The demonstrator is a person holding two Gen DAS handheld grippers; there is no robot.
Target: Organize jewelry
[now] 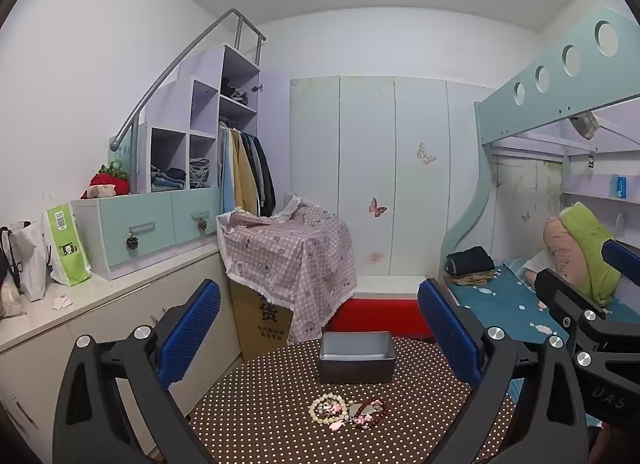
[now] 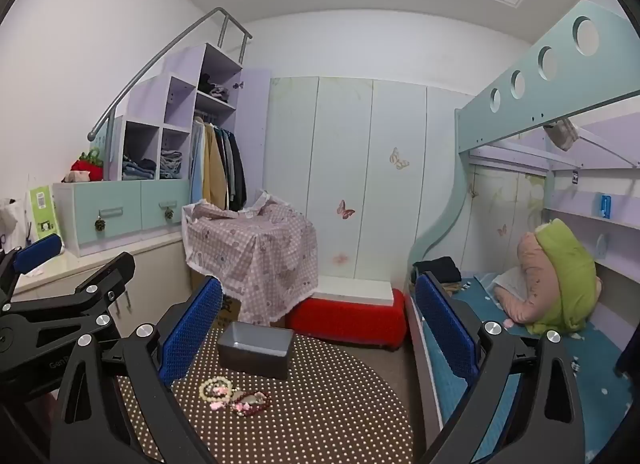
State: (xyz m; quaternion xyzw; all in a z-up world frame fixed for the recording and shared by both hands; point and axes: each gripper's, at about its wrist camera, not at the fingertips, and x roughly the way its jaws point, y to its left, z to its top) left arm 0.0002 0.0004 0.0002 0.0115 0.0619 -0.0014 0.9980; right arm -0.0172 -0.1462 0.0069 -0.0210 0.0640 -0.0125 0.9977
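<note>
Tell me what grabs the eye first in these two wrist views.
A small jewelry pile of bead bracelets sits on the brown polka-dot tabletop, just in front of an empty gray box. The left gripper and right gripper are both open, framing them above the table.

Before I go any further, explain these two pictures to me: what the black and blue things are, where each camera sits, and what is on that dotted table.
No robot here: a person holds a two-finger gripper in each hand, each with a camera looking along its blue-padded fingers. One picture comes from the left gripper, the other from the right gripper. Both stand open and hold nothing. On the brown polka-dot table sits an empty grey box. Nearer the cameras lies a small heap of jewelry: a cream bead bracelet, a dark red bead bracelet and some pink pieces too small to name. Behind is a bedroom with a bunk bed.
</note>
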